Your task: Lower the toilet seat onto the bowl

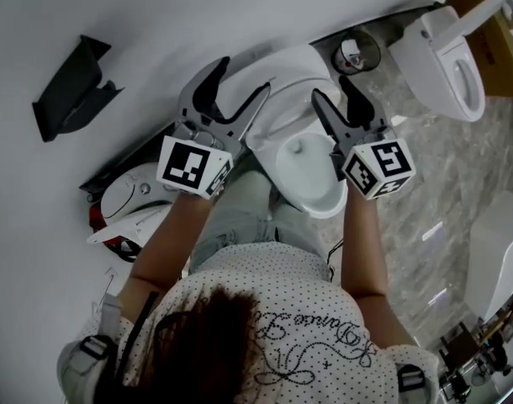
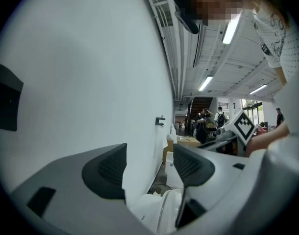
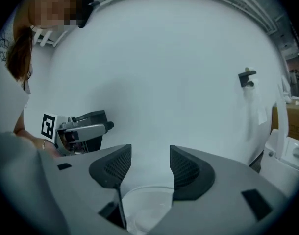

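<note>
**Open grippers flank the raised toilet seat**

The toilet seat (image 1: 294, 67) seems to stand upright against the wall (image 1: 156, 23), above the bowl (image 1: 321, 203) at the floor's wall edge. The left gripper (image 1: 244, 76) and right gripper (image 1: 330, 87) both gape, holding nothing, though a rounded white rim shows below the right jaws. It looks like glossy, hard, curved plastic, so hook the top edge, tip it forward and ease it down gently.
</note>
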`<state>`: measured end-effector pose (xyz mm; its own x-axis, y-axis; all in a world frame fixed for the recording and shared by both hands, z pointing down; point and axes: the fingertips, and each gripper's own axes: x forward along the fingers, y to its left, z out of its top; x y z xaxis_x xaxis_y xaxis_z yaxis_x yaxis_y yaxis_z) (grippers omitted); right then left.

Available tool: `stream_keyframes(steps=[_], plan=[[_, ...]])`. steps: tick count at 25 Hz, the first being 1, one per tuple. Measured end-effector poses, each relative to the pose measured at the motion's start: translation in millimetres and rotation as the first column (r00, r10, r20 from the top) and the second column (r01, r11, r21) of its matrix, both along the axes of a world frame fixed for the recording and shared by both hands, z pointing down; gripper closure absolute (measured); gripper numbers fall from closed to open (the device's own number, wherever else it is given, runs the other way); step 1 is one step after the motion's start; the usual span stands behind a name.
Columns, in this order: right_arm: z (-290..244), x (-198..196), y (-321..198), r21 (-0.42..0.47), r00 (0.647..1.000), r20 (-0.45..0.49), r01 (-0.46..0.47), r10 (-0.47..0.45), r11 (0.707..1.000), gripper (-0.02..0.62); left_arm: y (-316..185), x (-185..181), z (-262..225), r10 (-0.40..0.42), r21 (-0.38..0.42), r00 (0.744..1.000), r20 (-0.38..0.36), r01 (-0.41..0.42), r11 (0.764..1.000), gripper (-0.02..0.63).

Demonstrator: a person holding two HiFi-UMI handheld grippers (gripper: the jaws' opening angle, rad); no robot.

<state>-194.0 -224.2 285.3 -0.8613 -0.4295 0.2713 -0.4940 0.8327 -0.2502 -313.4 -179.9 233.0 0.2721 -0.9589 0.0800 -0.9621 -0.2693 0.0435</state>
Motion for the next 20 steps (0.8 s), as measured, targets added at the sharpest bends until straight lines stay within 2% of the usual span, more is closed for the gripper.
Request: stream_keyframes(steps=[5,9,15,20], plan=[[43.6,-24.3,-11.5,-0.058,0.994,-0.09,0.056,-0.061,0.997,0.354,1.4,-10.9,6.7,-0.035,-0.026,0.999,-0.008,0.034,0.999,0.324],[83.3,-41.5,-17.9,-0.145,0.985,-0.146,0.076,-0.097,0.986,0.379,1.8,-27.8,17.8,-0.052,-0.052,0.999,-0.015,0.051,0.997,0.324],[131.7,-44.7,-13.3,-0.227,0.944,-0.298,0.076,-0.143,0.971,0.375,0.2,-40.6,26.0,-0.068,-0.066,0.997,-0.022,0.067,0.996,0.325],[141.2,-43.9,-8.2,-0.244,0.933,-0.327,0.073,-0.153,0.967,0.373,-3.9,-43.0,29.4,-0.069,-0.074,0.997,-0.031,0.067,0.995,0.325]])
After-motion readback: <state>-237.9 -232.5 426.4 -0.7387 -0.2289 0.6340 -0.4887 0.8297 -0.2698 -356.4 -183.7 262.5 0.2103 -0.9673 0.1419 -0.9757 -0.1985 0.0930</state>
